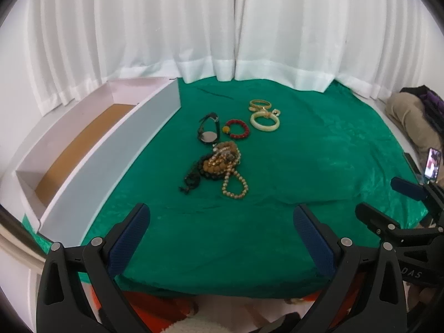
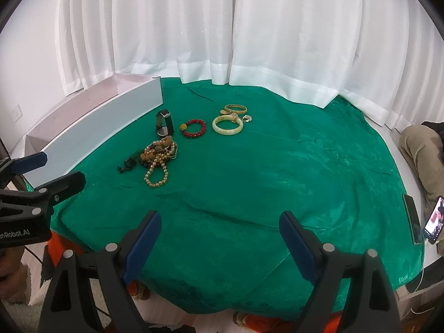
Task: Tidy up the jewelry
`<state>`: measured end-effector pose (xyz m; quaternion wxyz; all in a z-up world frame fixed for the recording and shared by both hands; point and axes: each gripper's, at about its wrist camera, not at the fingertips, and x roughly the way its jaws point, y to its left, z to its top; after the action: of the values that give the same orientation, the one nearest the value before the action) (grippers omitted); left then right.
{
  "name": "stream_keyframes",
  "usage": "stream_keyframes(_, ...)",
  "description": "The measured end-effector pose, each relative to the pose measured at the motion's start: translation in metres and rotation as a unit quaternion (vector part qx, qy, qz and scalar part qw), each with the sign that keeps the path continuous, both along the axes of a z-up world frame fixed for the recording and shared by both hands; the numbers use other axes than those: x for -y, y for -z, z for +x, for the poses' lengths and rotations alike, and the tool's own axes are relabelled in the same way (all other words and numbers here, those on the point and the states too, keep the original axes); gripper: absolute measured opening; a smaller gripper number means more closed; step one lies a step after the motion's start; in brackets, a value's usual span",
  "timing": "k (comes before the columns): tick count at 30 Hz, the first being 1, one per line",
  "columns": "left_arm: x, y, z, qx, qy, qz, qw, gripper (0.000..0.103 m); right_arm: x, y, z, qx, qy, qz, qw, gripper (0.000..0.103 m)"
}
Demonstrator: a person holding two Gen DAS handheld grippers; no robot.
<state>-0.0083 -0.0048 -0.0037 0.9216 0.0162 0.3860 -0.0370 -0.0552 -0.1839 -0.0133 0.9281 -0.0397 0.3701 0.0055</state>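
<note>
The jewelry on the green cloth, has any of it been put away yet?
Nothing looks done: the white box shows only its brown floor. Nothing is in hand; the left gripper and right gripper are both open. Left to sort: the watch, red bead bracelet, pale bangle, gold bangles and tangled bead necklaces.

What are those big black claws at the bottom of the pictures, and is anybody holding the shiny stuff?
Those claws are grabbers a person holds, one in each hand. Each carries a camera looking along its fingers. One picture comes from the left gripper, the other from the right gripper. Both are open and hold nothing. On the green cloth lie a watch, a red bead bracelet, a pale bangle, gold bangles and a tangle of bead necklaces. A white box stands open on the left.
</note>
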Motion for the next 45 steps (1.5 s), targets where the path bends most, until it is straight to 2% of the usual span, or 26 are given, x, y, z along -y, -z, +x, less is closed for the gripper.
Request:
stream_keyframes(8,0.0003,0.0009,0.0020,-0.007,-0.002,-0.007,1.0000,0.103,0.0022,0.0011,0.0002,-0.003,0.000,0.002,1.000,0.089)
stream_keyframes(45,0.0006,0.0078,-0.0005,-0.010,-0.004,0.005,0.9999,0.103,-0.0009,0.0019,0.0016,-0.007,0.000,0.009,1.000,0.089)
